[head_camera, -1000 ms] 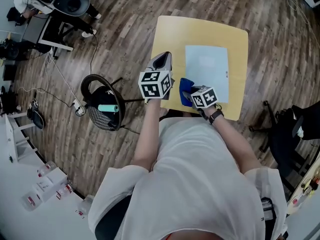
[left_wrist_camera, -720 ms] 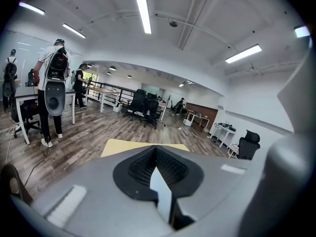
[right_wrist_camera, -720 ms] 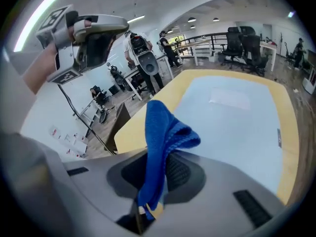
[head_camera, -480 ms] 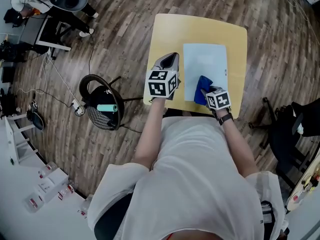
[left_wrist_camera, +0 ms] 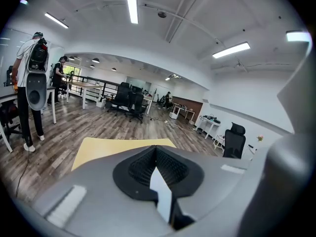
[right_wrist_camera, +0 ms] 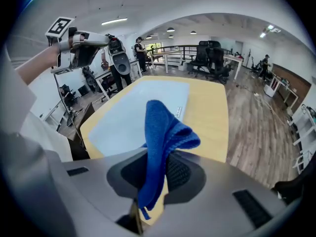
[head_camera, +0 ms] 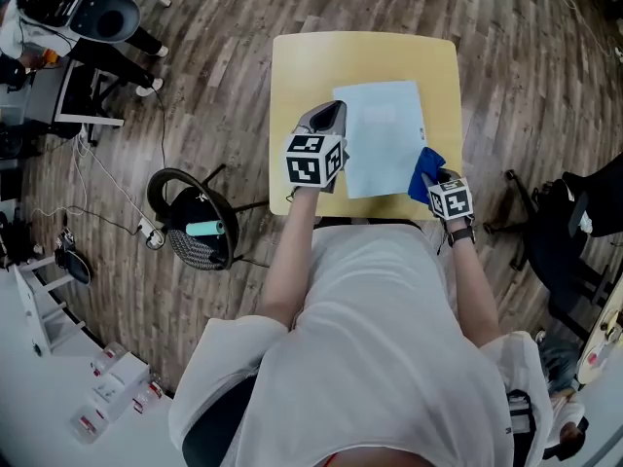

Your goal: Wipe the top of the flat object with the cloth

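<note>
Cloth [head_camera: 424,170] at flat object's [head_camera: 382,134] near-right corner

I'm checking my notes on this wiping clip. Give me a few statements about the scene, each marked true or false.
1. The right gripper is shut on a blue cloth. True.
2. The flat object is dark red. False: it is a pale blue sheet.
3. The left gripper presses on the sheet. False: the right gripper view shows it raised in the air, clear of the table.
4. The table top is yellow. True.
5. The cloth is at the sheet's far left corner. False: it is by the near right corner.
</note>
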The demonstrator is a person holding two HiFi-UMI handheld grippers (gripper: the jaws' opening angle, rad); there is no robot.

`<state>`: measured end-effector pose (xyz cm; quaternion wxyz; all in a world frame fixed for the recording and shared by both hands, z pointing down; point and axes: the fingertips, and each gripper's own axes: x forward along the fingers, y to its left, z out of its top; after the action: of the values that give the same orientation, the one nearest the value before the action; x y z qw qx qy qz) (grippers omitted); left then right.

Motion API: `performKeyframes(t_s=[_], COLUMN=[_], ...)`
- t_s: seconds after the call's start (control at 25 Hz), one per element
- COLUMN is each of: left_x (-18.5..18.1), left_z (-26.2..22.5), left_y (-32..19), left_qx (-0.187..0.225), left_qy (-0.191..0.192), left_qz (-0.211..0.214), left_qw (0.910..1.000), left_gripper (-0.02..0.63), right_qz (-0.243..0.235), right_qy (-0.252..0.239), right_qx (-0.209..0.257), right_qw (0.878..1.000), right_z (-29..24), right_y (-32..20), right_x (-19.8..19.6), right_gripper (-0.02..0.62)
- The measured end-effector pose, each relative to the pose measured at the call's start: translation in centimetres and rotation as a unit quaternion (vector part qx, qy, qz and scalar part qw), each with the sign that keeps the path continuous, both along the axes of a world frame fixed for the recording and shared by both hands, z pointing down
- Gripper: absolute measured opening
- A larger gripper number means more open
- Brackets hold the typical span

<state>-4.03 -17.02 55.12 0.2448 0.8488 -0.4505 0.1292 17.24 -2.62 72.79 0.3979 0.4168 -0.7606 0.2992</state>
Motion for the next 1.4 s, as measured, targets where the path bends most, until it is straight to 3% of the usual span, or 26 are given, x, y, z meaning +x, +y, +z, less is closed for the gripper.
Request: performKeyframes(t_s=[0.28,0.44,0.72,0.8,0.92,1.08,1.4], left_x=[1.3,1.1,0.3,0.2,-0.5,-1.4,-2.4], left_z=[0.1,-0.2,-1.2,-2.4,-5.9,-11.4,-19.2], left_y=[-0.3,-0.6,-1.7,-2.2,-3.8,-5.4,-7.0], left_qx=[-0.002,0.0,0.013,0.028,0.072,0.134,0.22], left_qy=[-0.005,-0.008,-0.019,-0.032,-0.043,-0.047,-0.046], left_qz=[0.017,0.014,0.005,0.003,-0.013,-0.038,-0.075], left_qw=[0.9998,0.9999,0.9997,0.9991,0.9964,0.9892,0.9714], left_gripper=[0.006,0.006,0.006,0.006,0.006,0.006,0.006], right_qz=[0.032,0.065,0.073,0.068,0.034,0.009,0.018], right_qy=[0.033,0.001,-0.084,-0.104,-0.085,-0.084,-0.111], right_qx=[0.013,0.022,0.111,0.146,0.219,0.312,0.419], right_qw=[0.999,0.998,0.988,0.981,0.971,0.946,0.901], right_z=[0.0,-1.5,-9.5,-12.7,-18.0,-25.5,-36.2], right_y=[0.1,-1.6,-9.3,-11.5,-15.0,-18.4,-21.8], right_x=[3.5,3.5,-0.9,-2.2,-4.6,-7.7,-9.8], right_gripper=[0.065,0.064,0.065,0.066,0.065,0.066,0.065])
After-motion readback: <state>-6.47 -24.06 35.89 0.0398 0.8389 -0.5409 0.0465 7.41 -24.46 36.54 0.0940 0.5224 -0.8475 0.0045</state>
